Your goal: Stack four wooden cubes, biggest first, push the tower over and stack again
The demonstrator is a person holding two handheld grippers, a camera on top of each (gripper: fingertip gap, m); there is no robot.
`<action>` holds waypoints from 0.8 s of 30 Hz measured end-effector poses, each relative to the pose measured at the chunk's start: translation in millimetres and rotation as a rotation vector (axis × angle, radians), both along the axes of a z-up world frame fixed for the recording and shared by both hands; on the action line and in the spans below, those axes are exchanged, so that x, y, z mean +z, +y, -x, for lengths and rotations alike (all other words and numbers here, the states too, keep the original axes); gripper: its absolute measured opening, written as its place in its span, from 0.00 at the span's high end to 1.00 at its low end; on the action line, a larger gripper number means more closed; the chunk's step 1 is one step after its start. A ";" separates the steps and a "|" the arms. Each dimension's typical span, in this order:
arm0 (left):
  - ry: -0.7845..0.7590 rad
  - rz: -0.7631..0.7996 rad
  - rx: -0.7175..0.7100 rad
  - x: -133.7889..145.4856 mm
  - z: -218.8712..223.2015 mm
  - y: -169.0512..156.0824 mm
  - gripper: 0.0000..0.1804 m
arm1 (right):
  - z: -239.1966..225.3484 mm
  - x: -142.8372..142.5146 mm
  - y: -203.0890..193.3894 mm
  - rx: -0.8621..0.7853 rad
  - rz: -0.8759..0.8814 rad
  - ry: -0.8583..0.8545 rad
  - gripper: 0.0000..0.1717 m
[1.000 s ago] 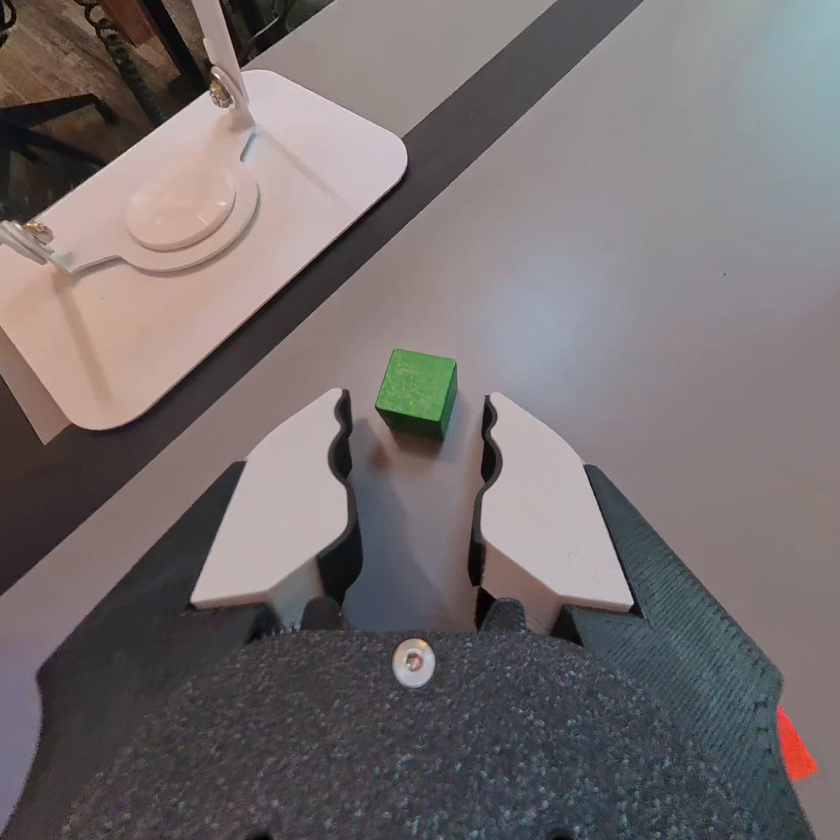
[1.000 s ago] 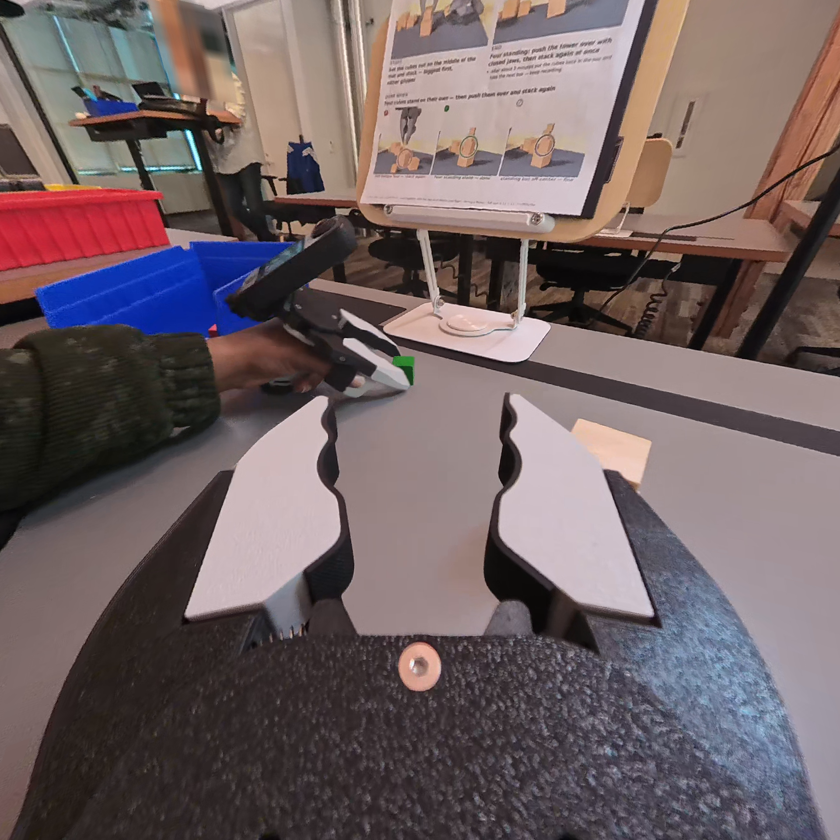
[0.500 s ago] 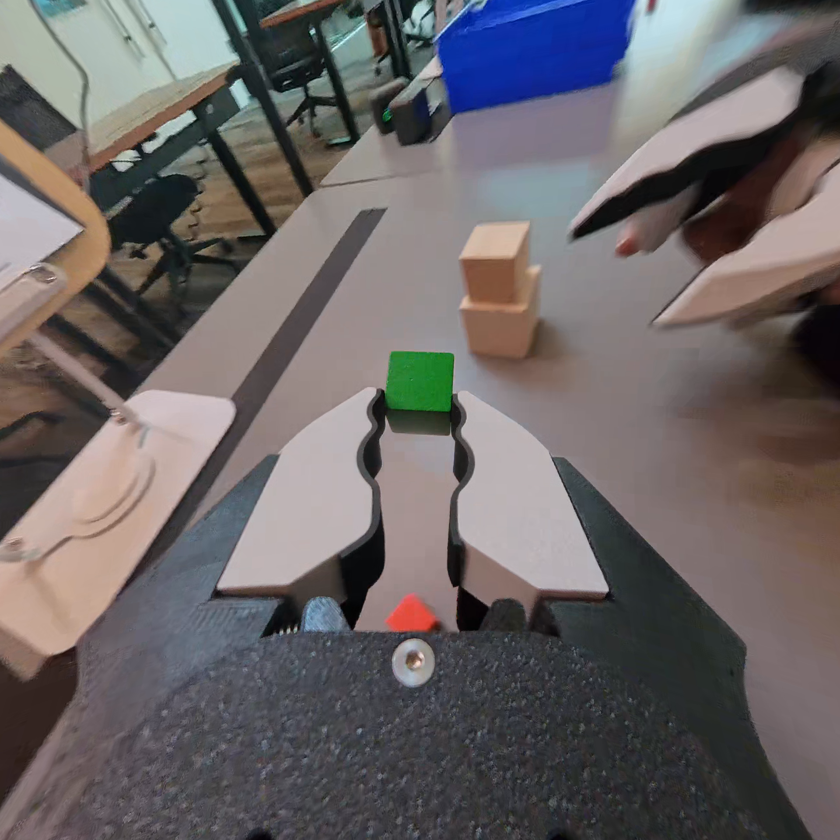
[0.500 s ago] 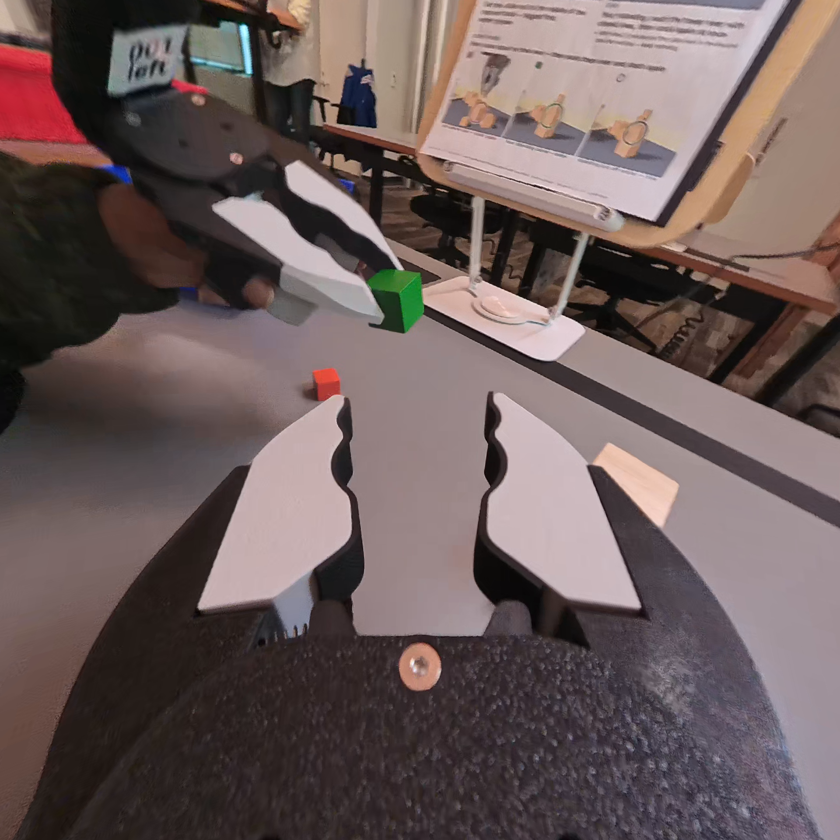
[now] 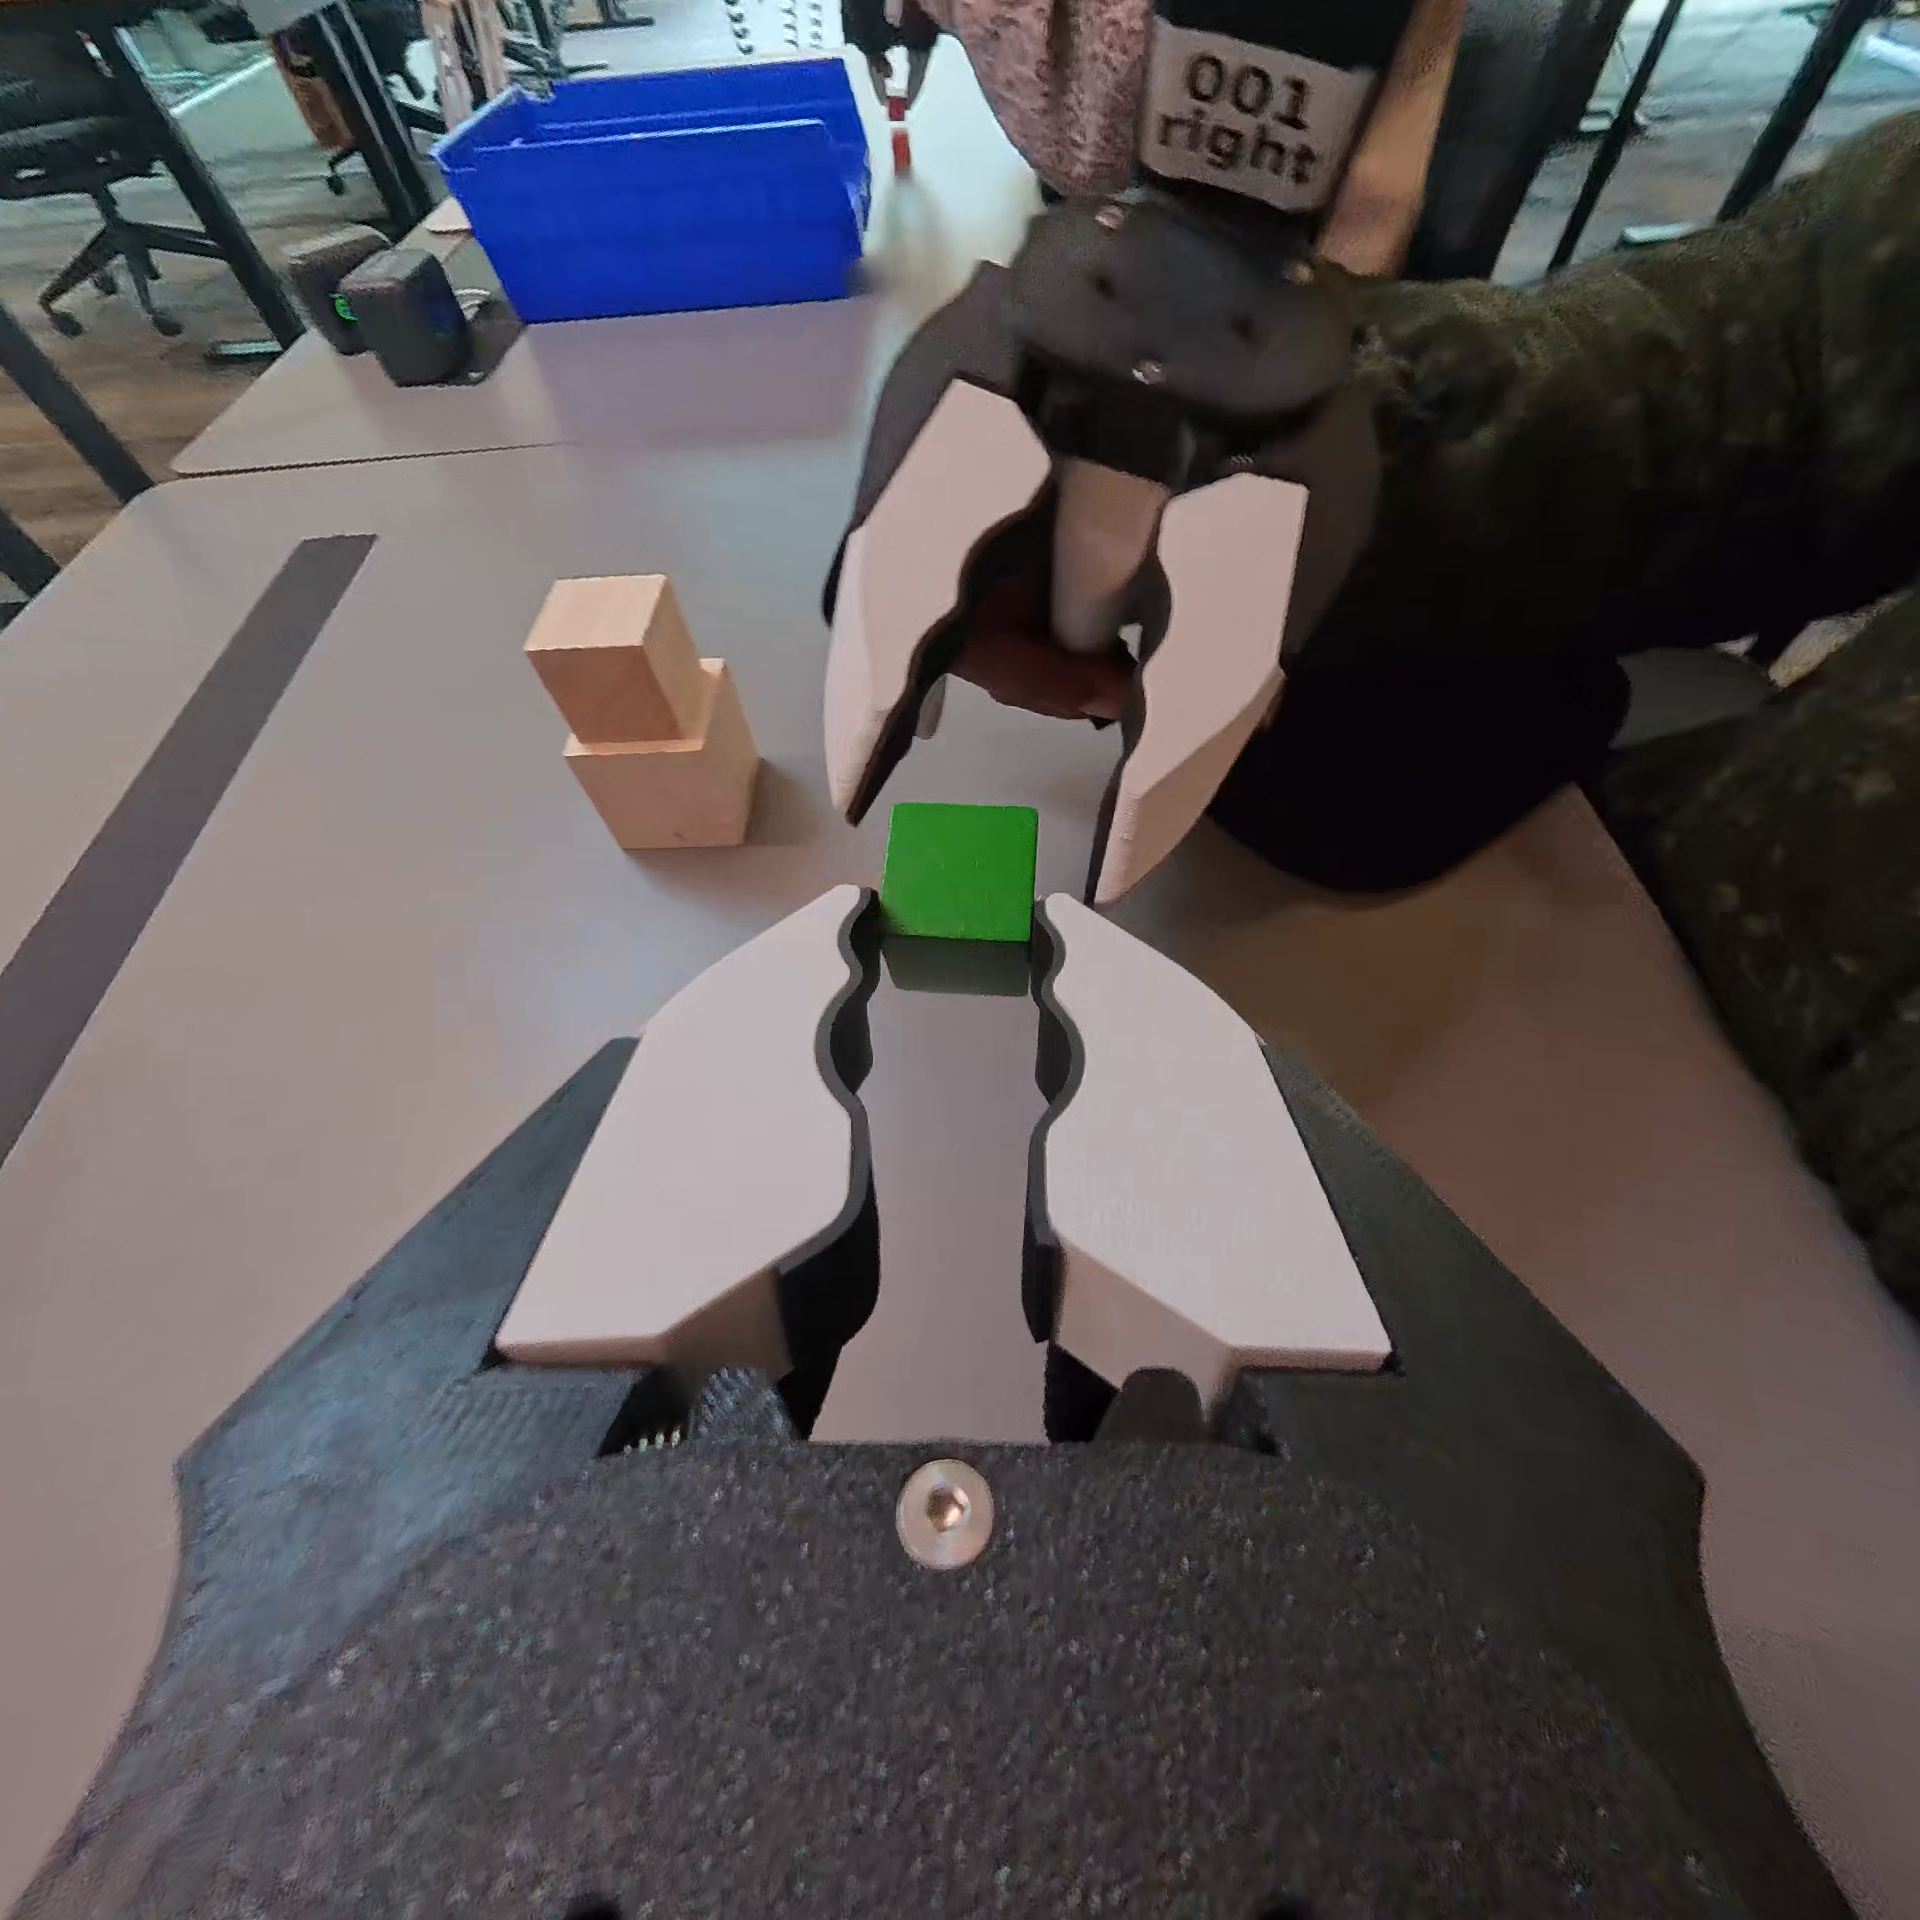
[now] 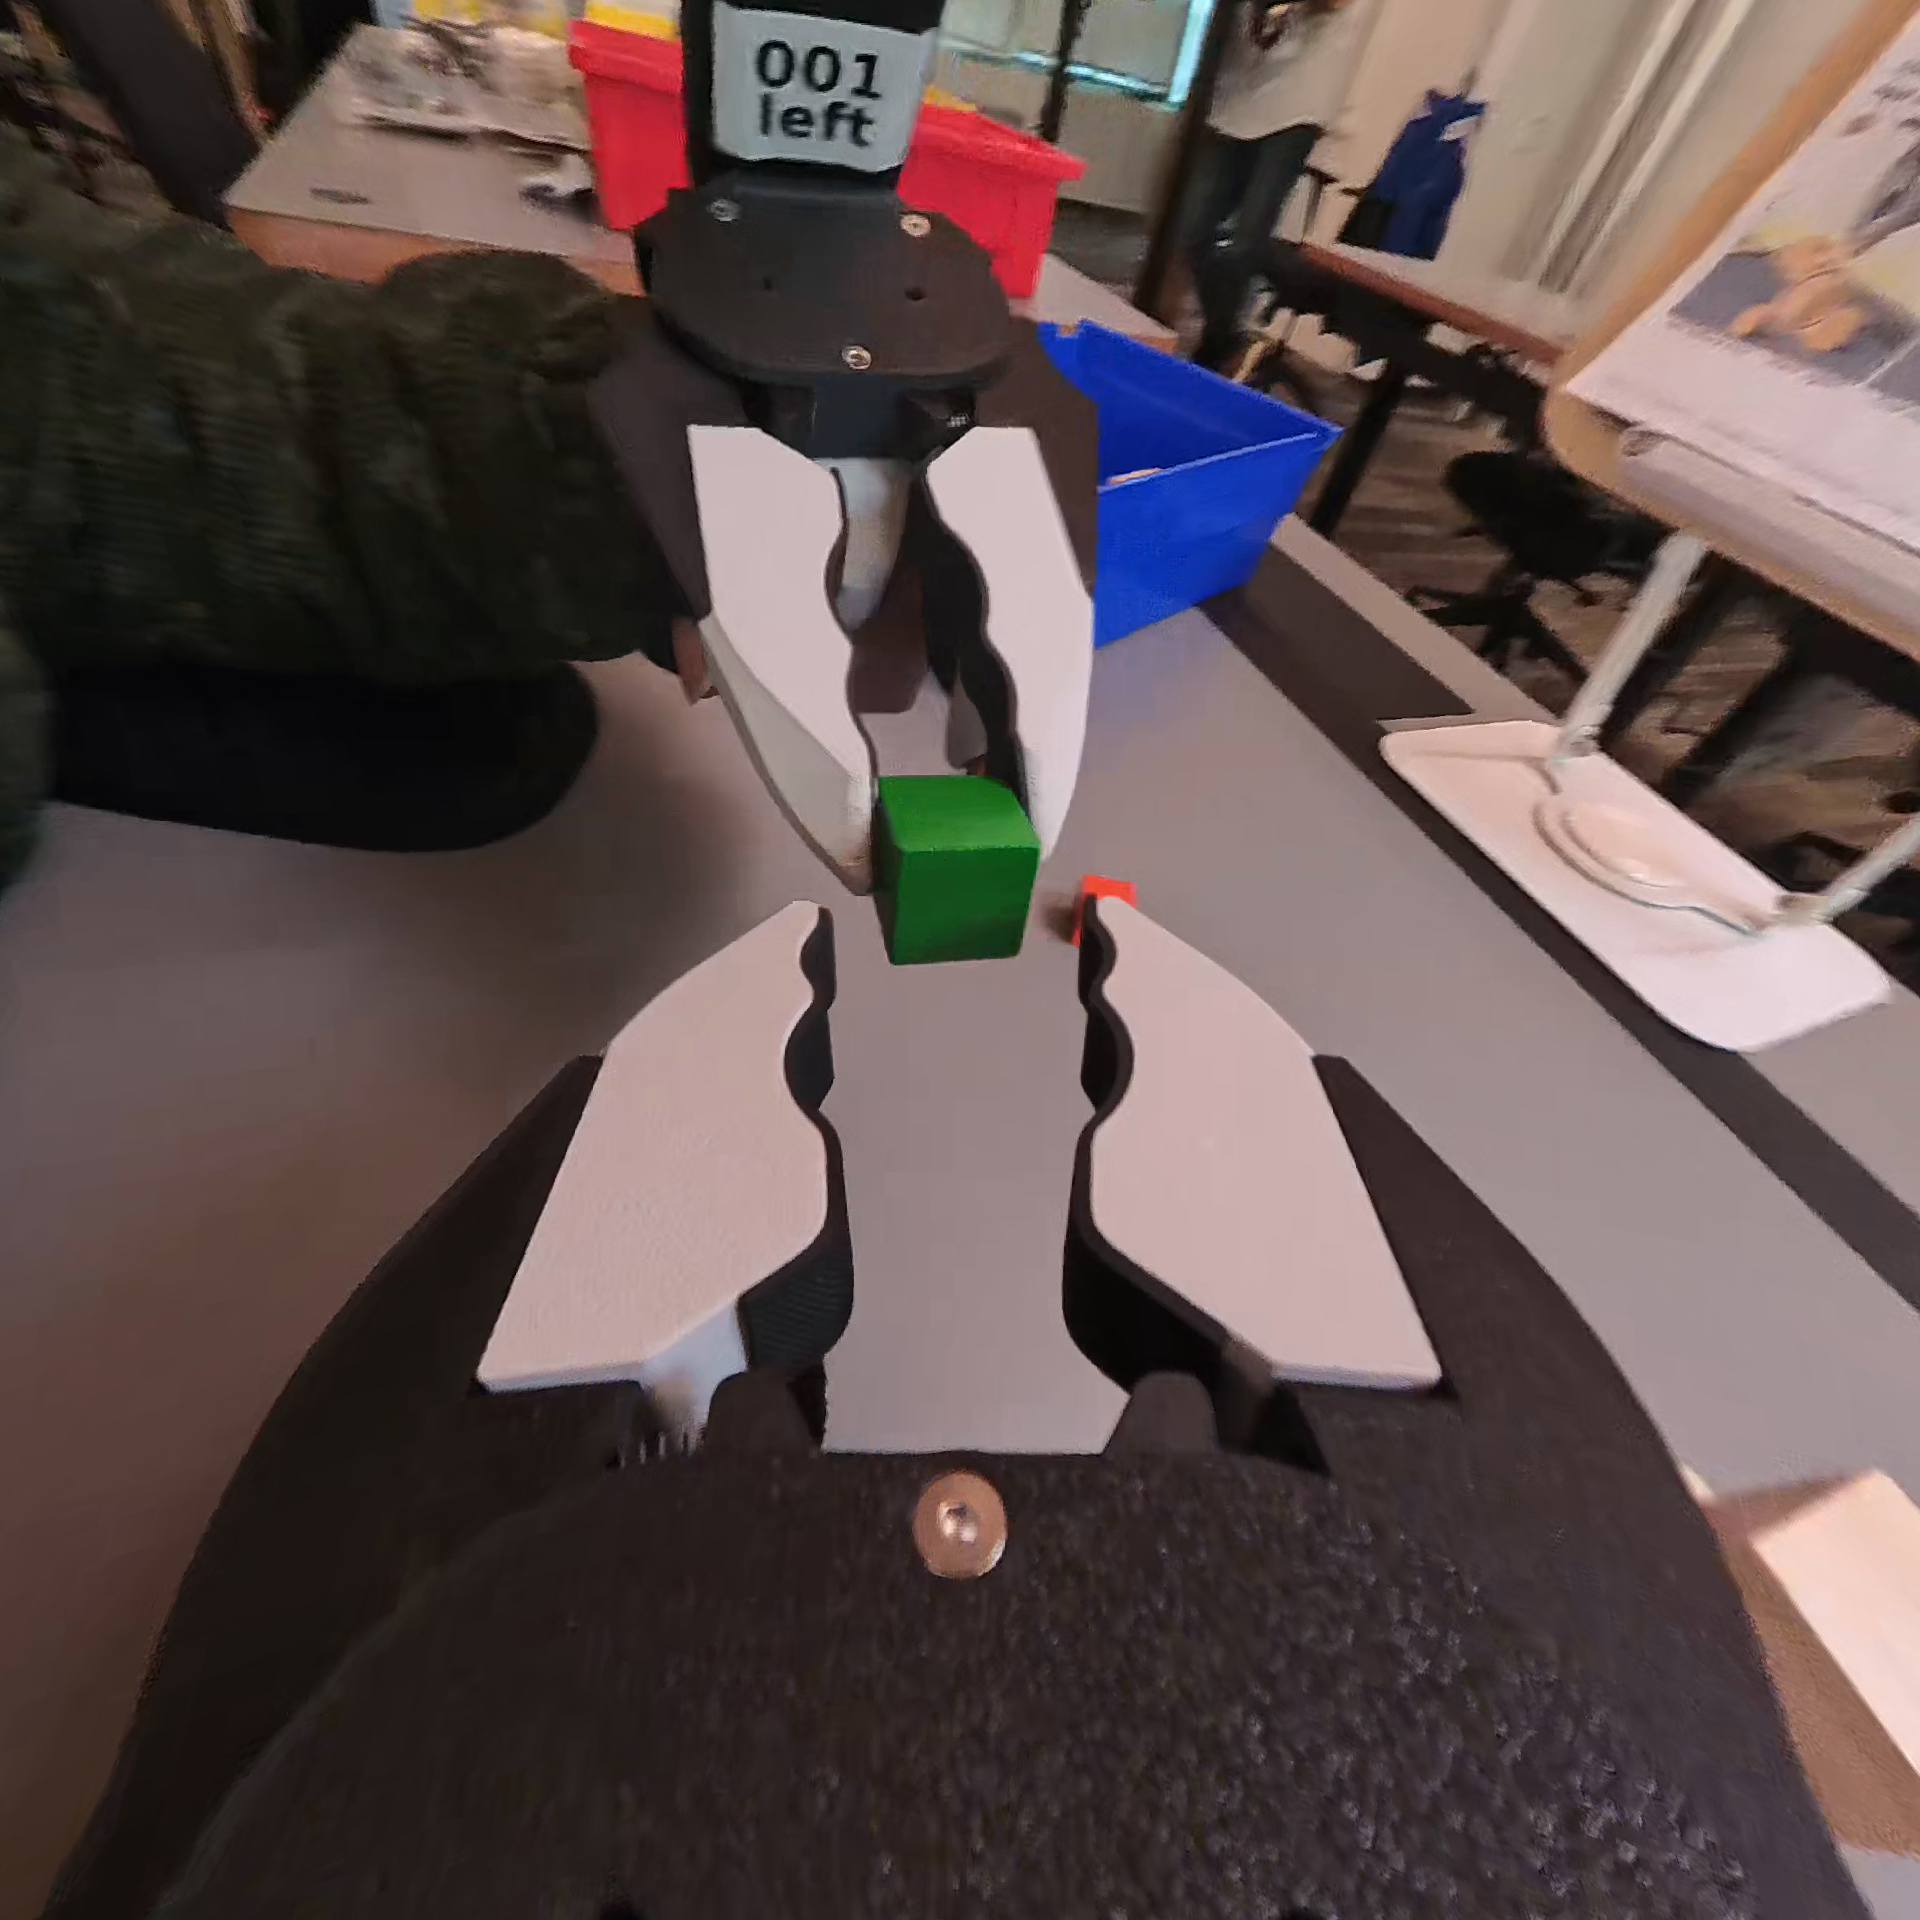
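My left gripper (image 5: 958, 914) is shut on a green cube (image 5: 958, 871), pinched at its fingertips and held above the grey table (image 5: 364, 987). The right wrist view shows the same grip: the left gripper (image 6: 951, 831) faces me with the green cube (image 6: 956, 873) between its tips. My right gripper (image 6: 954, 925) is open, its tips just short of the cube on either side, not touching it. In the left wrist view the right gripper (image 5: 977, 842) hangs open right behind the cube. A stack of two pale wooden blocks (image 5: 649, 717) stands to the left.
A small red cube (image 6: 1101, 896) lies on the table beside my right fingertip. A blue bin (image 5: 665, 187) and a red bin (image 6: 966, 177) stand farther back. A white stand base (image 6: 1621, 883) with a document board is at the right. Dark sleeves (image 5: 1662, 436) flank the grippers. Left and right tips are no more than a few centimetres apart.
My left gripper closed on the green cube, lifted it off the table and swung toward the right gripper. The right gripper narrowed and turned to face it, now close up to the cube.
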State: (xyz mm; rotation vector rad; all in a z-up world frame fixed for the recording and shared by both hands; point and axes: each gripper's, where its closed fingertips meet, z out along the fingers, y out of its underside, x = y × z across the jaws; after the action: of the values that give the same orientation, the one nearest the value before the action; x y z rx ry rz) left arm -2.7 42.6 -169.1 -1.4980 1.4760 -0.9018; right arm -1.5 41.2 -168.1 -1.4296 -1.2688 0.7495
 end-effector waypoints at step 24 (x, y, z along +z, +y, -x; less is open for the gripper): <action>-0.281 -0.035 0.354 20.6 47.4 30.1 0.92 | -112.0 37.0 82.9 0.036 0.079 0.018 0.84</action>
State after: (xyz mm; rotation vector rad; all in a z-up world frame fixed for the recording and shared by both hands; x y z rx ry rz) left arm -50.1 72.7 -148.5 -1.4782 0.9813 -0.8254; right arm 110.5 124.1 -131.1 -1.4629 -1.2661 0.8431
